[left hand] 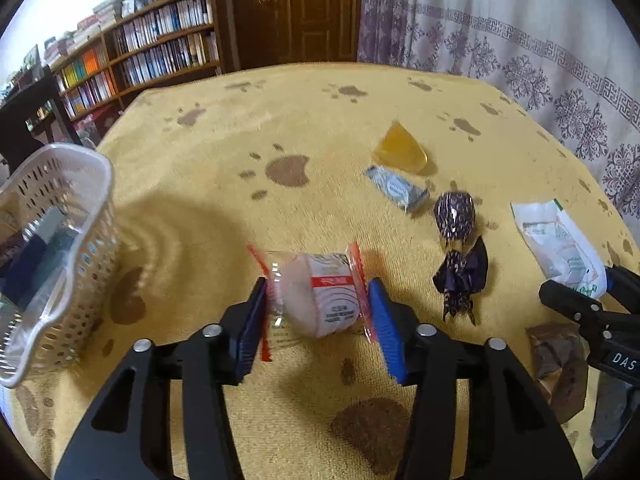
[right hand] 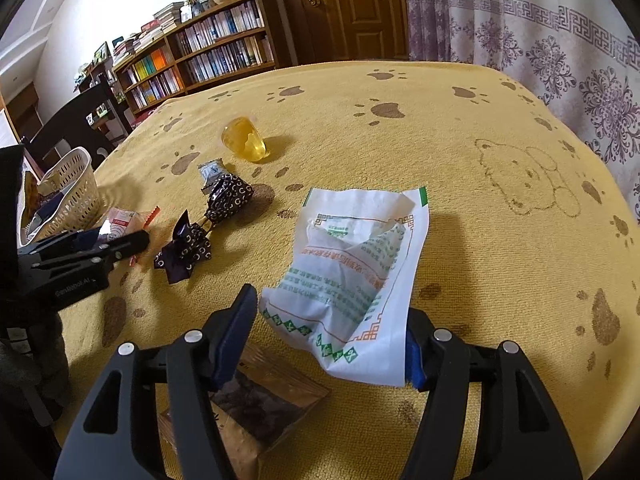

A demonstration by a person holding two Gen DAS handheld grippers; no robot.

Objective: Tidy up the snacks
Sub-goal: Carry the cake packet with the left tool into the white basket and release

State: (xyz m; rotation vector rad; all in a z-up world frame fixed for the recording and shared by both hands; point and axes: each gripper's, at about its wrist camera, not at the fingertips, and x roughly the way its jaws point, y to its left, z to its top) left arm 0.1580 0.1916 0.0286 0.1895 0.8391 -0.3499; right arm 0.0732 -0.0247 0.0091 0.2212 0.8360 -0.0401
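A round pale pastry (left hand: 316, 296) in clear wrap with red edges sits between the blue pads of my left gripper (left hand: 316, 312), which is shut on it; both pads press the wrapper ends. The right wrist view shows that gripper (right hand: 120, 240) low over the cloth. A crumpled white packet (right hand: 360, 264) with green and orange print lies between the fingers of my right gripper (right hand: 332, 332). Those fingers stand open, the packet's edge draped over the right pad. A white perforated basket (left hand: 100, 208) stands at the left with some packets inside.
On the yellow paw-print cloth (right hand: 480, 240) lie a yellow jelly cup (left hand: 400, 152), a small silver-blue packet (left hand: 396, 188), two dark purple wrapped sweets (left hand: 454, 212) (left hand: 460, 276) and a brown packet (right hand: 256, 400) under my right gripper. Bookshelves, a door and a curtain stand behind.
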